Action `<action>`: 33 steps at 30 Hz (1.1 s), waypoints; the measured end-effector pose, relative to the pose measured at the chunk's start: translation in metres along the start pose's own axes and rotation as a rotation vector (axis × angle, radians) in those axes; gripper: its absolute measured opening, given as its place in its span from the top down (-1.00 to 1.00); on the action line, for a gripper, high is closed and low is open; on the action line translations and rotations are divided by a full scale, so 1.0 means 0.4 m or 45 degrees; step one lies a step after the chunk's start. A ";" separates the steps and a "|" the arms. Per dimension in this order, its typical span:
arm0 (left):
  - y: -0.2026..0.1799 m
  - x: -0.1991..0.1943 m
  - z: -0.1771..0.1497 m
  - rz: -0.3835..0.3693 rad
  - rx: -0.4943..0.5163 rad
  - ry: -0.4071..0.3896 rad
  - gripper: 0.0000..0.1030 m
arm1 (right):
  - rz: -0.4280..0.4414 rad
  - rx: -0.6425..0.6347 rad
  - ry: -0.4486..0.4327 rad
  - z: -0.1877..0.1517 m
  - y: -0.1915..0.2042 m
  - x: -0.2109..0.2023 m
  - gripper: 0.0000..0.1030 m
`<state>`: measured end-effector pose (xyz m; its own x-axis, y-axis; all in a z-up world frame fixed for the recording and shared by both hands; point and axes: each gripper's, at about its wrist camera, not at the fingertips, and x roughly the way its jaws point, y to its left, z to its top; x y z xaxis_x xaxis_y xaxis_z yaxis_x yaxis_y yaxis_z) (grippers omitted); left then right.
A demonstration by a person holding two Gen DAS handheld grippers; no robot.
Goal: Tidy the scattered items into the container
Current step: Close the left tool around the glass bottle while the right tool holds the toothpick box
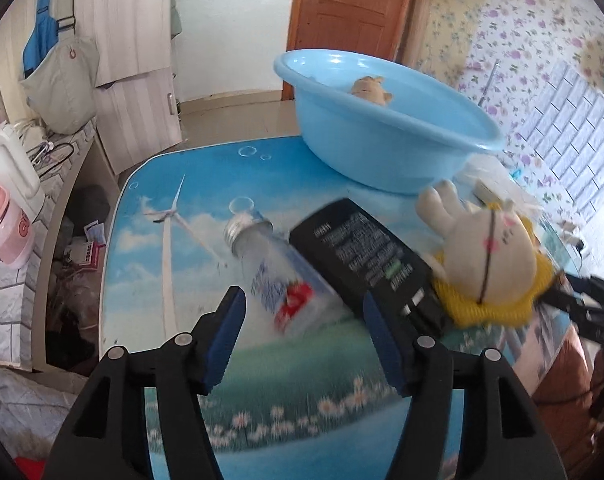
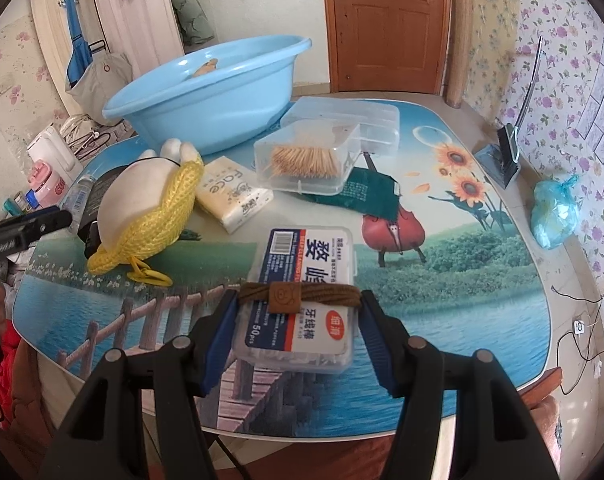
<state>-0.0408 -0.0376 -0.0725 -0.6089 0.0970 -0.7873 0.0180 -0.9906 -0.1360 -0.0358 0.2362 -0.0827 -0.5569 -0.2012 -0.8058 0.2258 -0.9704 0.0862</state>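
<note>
In the left wrist view my left gripper (image 1: 302,320) is open just above the table. A clear plastic bottle (image 1: 270,272) with a blue and red label lies on its side ahead, between the fingers. A black power adapter (image 1: 362,248) lies beside it, and a cream plush toy (image 1: 490,256) with yellow knit trim partly rests on the adapter. The light blue basin (image 1: 382,140) stands behind with a small plush (image 1: 368,90) inside. In the right wrist view my right gripper (image 2: 298,312) is open. Its fingers flank a floss pick box (image 2: 306,280) with a brown hair tie (image 2: 298,294) across it.
A tissue pack (image 2: 234,196), a clear toothpick box (image 2: 306,160), a larger clear box (image 2: 350,120) and a green cloth (image 2: 366,196) lie near the basin (image 2: 206,92). A blue plastic bag (image 2: 554,212) sits at the table's right edge. Shelves with clutter (image 1: 14,200) stand left.
</note>
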 end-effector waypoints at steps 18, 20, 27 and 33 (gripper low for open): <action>0.050 0.064 0.007 0.095 0.002 0.064 0.14 | -0.026 -0.011 0.020 0.002 0.006 0.029 -0.16; 0.038 0.071 0.010 0.109 0.024 0.057 0.14 | -0.053 -0.026 0.025 0.005 0.013 0.039 -0.16; 0.018 0.078 0.013 0.147 0.064 0.030 0.22 | -0.081 -0.052 0.011 0.015 0.030 0.054 -0.16; 0.009 0.048 -0.023 0.144 0.061 0.020 0.23 | -0.041 -0.041 -0.001 0.006 0.030 0.040 -0.09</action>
<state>-0.0453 -0.0384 -0.0935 -0.5923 -0.0148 -0.8056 0.0478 -0.9987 -0.0168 -0.0438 0.2210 -0.0932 -0.5647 -0.1701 -0.8075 0.2336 -0.9715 0.0413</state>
